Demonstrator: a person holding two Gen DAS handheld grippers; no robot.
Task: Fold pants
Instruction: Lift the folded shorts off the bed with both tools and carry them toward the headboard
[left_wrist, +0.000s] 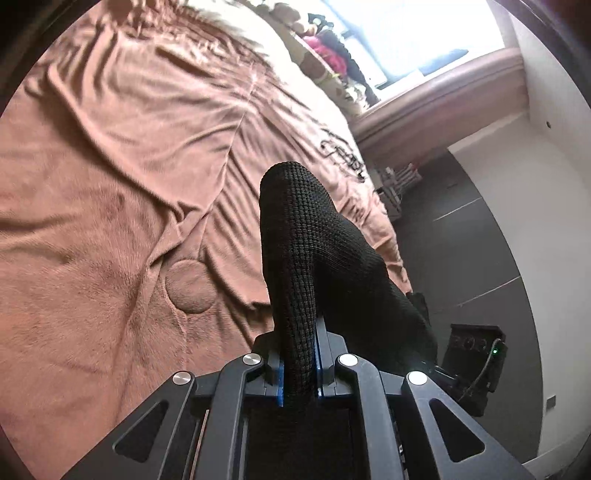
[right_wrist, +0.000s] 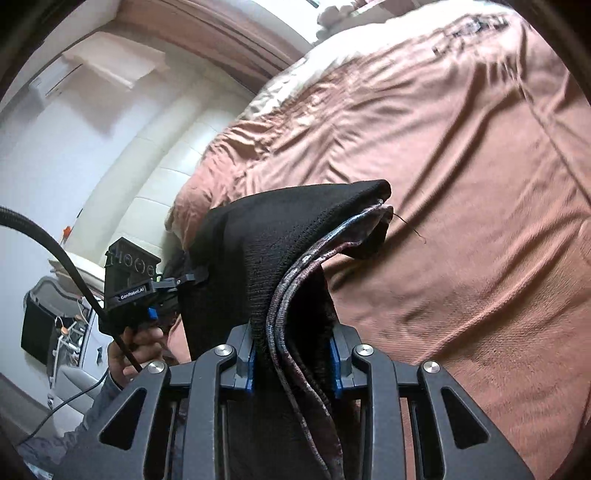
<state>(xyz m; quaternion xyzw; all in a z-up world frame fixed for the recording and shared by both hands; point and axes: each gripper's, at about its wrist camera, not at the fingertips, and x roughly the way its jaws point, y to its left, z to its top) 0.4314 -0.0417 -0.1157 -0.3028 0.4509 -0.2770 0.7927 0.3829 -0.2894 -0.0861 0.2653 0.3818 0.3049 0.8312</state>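
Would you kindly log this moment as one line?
step: lifting | left gripper: shut on black pants | right gripper: shut on pants | below: brown bedspread

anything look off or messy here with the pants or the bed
A loose dark thread dangles from the black knit pants near their patterned inner layer. The pinkish-brown plush bedspread is heavily wrinkled. Nothing is spilled or damaged.
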